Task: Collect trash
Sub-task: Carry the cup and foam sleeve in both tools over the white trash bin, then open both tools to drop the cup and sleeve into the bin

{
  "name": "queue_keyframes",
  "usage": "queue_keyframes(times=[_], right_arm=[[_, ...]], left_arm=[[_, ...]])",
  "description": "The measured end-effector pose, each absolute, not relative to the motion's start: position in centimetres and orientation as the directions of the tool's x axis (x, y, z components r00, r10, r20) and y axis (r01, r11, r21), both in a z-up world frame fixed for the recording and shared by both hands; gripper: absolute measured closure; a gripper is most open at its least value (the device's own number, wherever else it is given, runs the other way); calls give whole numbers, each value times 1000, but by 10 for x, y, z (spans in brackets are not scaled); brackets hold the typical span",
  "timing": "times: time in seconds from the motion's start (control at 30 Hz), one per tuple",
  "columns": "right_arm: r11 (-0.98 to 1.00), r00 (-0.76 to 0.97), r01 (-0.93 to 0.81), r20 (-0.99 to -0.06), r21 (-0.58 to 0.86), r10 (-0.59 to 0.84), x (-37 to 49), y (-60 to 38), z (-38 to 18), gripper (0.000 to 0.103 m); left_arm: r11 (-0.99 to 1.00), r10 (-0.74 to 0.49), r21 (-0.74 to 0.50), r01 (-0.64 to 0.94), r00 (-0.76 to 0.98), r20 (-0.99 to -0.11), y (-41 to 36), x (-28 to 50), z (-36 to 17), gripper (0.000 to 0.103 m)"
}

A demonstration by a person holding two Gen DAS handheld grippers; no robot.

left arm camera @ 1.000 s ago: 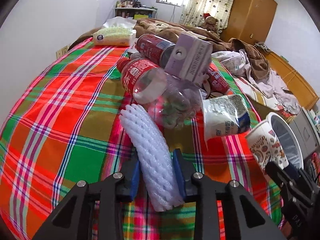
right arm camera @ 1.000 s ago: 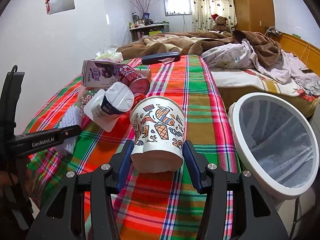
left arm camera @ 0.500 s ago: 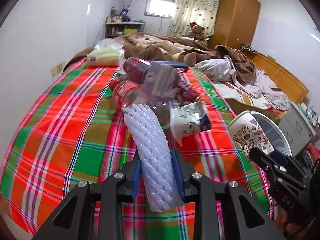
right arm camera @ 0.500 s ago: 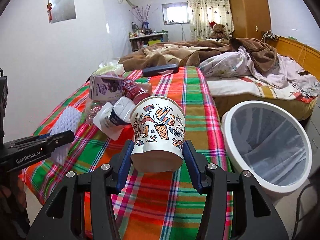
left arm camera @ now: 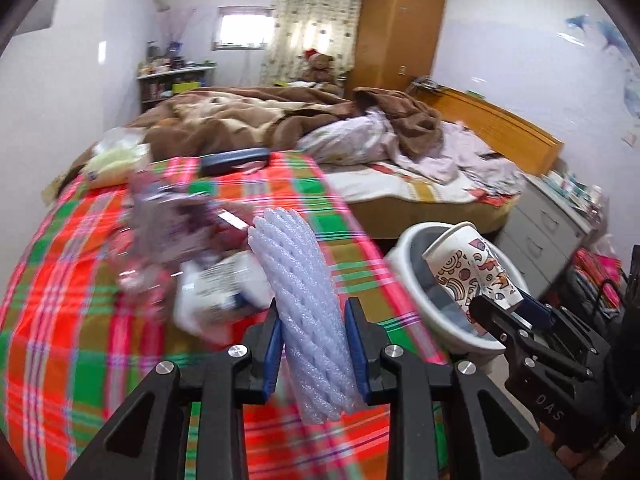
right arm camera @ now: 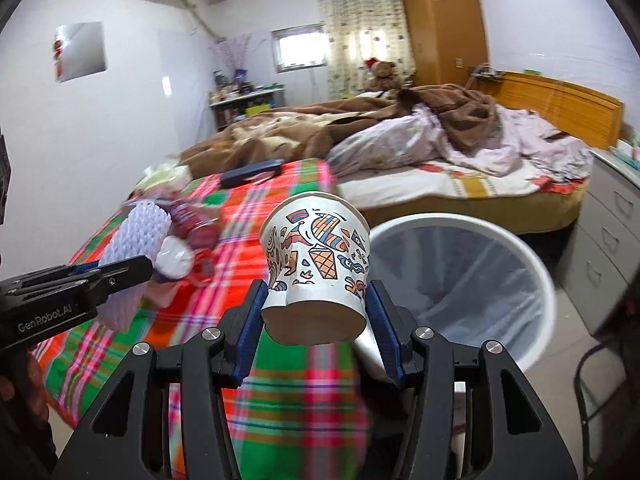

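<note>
My left gripper (left arm camera: pixel 314 346) is shut on a white foam net sleeve (left arm camera: pixel 300 292) and holds it raised above the plaid-covered table (left arm camera: pixel 68 320). My right gripper (right arm camera: pixel 318 334) is shut on a patterned paper cup (right arm camera: pixel 318 260), held above the table's right edge beside the white trash bin (right arm camera: pixel 472 280). In the left wrist view the cup (left arm camera: pixel 472 268) is over the bin's rim (left arm camera: pixel 404 248). A blurred heap of trash (left arm camera: pixel 192 248) with a purple carton, bottles and a white pouch lies on the cloth. The sleeve also shows in the right wrist view (right arm camera: pixel 134 240).
A dark flat case (left arm camera: pixel 234 160) and a tissue pack (left arm camera: pixel 116 162) lie at the table's far end. An unmade bed (right arm camera: pixel 440 152) stands behind. Grey drawers (right arm camera: pixel 604 240) stand right of the bin. A wardrobe (left arm camera: pixel 396 32) is at the back.
Both grippers rose and swung right toward the bin with their loads. The cup now hangs near the bin's rim. The foam sleeve is lifted off the cloth.
</note>
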State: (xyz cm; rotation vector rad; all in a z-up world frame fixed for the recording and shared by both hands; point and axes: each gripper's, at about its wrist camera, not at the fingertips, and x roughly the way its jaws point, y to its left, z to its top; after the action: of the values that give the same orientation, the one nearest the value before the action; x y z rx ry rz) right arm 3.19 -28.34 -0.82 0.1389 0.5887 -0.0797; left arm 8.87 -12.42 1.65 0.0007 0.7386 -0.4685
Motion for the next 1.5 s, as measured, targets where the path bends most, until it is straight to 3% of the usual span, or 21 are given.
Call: queue_keyframes(times=[0.43,0.8,0.9,1.0,1.1,1.17,1.5], right_arm=[[946,769,313,-607,84,-200,36,-346,-19,51],[930,695,365,-678,44,-241,39,-382,-35,50],[928,682,369,-690,38,-243,41,-388,-38,50],[930,672,364,-704,46,-228,43,-391,-42,50],[929,671,367,-705,46,-230,41,-392,-44,49],[927,668,371,-706,45,-234,39,-392,-44,39],[926,715,371,-660,77,-232,29,-384,-30,39]], left_arm=[[758,-563,-205,619,462,-685,-243,112,8,73],[718,-556,-182,671,396,-731,-300,128,-16,72],[719,-553,-195,668,378,-742,-305,133,-23,67],[721,-547,-184,669,386,-743,-310,134,-27,47],[723,-549,-192,664,384,-742,-308,136,-28,47],[727,-545,-188,660,389,-743,-306,135,-27,47],[768,-526,-172,617,454,-720,-276,120,-13,47]])
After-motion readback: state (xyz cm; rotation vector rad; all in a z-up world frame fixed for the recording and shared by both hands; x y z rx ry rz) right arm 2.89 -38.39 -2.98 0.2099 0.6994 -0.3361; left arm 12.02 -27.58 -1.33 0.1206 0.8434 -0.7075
